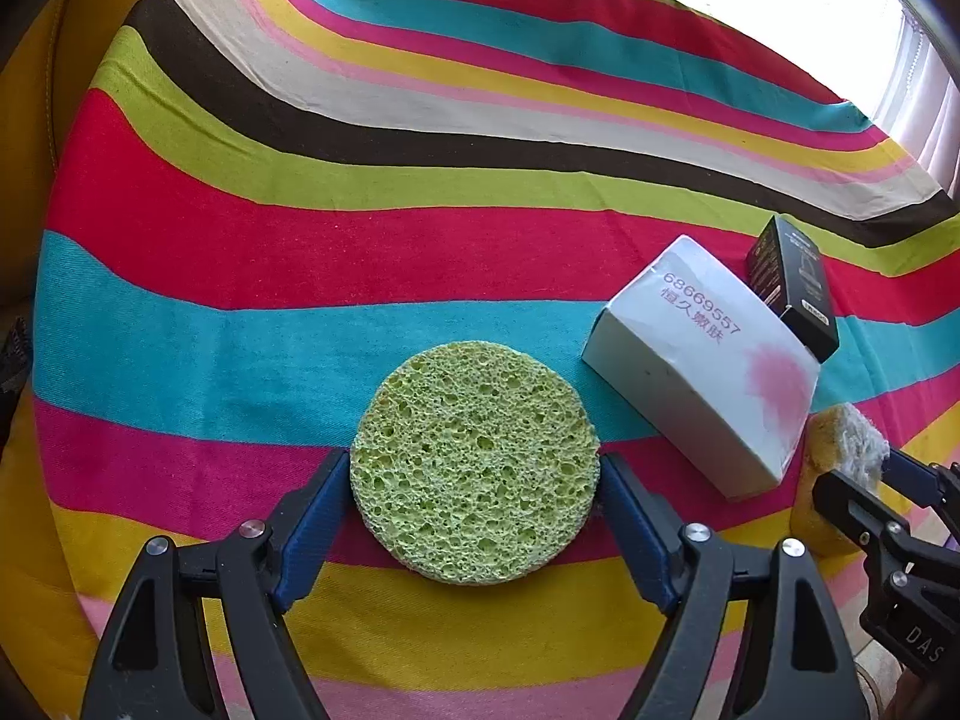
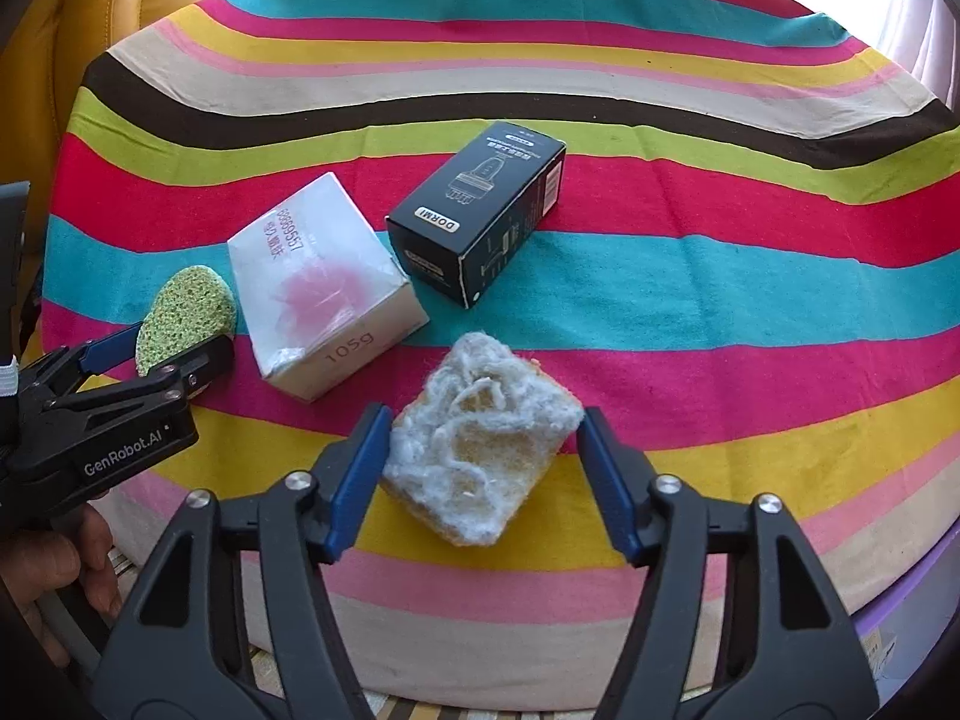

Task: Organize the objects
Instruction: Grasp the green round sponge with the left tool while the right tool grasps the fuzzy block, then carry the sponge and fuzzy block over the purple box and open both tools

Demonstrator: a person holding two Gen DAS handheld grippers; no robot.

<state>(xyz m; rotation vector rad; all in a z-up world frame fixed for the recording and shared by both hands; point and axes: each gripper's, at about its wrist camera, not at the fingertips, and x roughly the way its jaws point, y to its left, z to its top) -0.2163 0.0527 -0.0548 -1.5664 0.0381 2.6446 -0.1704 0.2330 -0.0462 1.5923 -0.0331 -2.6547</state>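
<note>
Green and full of holes, the round sponge lies flat on the striped cloth over the counter, just beside the white box. The left tool has both blue pads touching the round sponge's edges, gripping it. On the other side of the white box lies the yellow sponge with a fluffy white top. The right tool sits around it, left pad touching, right pad apart. A black box lies just behind the white box.
</note>
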